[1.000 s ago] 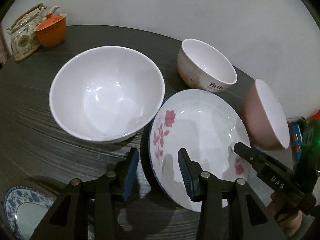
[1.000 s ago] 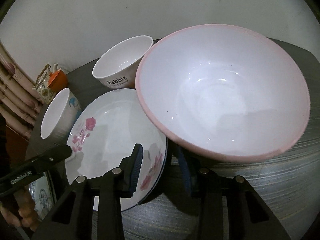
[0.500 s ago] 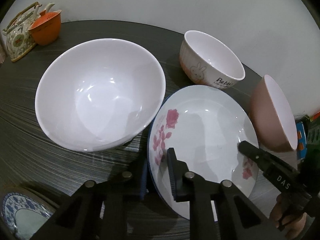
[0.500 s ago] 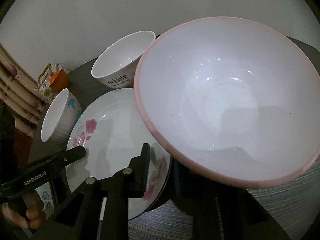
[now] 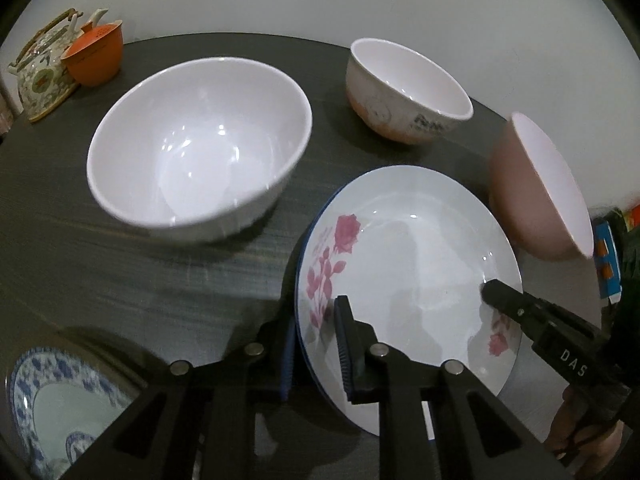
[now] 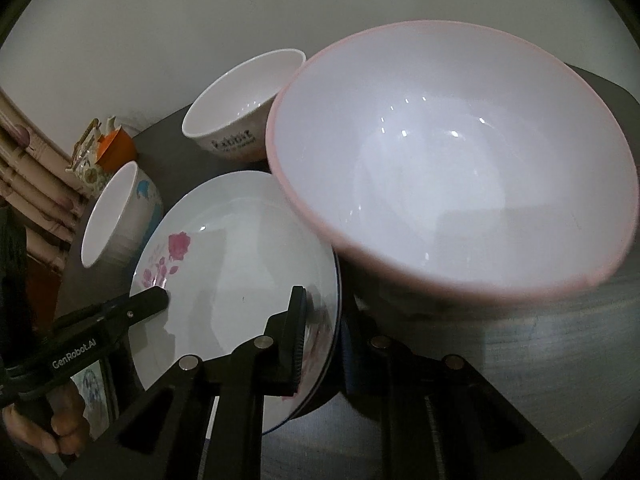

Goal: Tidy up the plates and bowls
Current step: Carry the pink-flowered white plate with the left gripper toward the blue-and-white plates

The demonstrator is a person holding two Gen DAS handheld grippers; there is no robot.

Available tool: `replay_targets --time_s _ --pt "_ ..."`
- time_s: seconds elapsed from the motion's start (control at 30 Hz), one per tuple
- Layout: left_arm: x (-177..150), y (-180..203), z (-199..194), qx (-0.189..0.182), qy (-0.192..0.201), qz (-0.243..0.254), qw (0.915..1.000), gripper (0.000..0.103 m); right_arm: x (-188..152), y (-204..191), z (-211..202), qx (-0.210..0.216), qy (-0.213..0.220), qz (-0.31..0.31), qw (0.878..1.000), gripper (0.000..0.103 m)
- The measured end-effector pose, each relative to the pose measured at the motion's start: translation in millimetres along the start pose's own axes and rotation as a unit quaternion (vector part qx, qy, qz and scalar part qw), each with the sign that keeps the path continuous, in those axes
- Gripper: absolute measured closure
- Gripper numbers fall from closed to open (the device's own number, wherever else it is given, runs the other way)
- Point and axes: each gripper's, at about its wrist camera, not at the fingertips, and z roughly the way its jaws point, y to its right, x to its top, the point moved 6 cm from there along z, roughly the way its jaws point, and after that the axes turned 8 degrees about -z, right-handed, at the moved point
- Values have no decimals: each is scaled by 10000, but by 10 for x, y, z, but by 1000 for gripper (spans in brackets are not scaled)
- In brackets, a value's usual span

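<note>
A white plate with pink roses (image 5: 408, 256) is lifted off the dark round table (image 5: 120, 272). My left gripper (image 5: 316, 344) is shut on its near left rim. My right gripper (image 6: 324, 328) is shut on its opposite rim; the plate also shows in the right wrist view (image 6: 236, 256). A large white bowl (image 5: 200, 144) stands to the left. A pink bowl (image 6: 452, 164) sits right beside the plate. A small "Rabbit" bowl (image 5: 404, 88) stands at the back.
A teapot (image 5: 40, 68) and an orange cup (image 5: 94, 58) stand at the table's far left. A blue-patterned plate (image 5: 52, 400) lies at the near left. The right gripper's finger (image 5: 532, 320) reaches in from the right.
Both grippers closed on the rose plate's opposite rims and raised it; the white bowl now lies farther from it.
</note>
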Motion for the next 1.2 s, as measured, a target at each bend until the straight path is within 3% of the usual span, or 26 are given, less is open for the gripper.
replay_targets --time_s 0.67,1.2 --pt "-865 46 -267 4 -316 199 9993 85 -695 -234 -288 -158 -535 -5 9984 88" --pt "-1351 -107 -590 -34 -456 281 9986 85 -1150 -301 -478 -172 -860 117 9961 88"
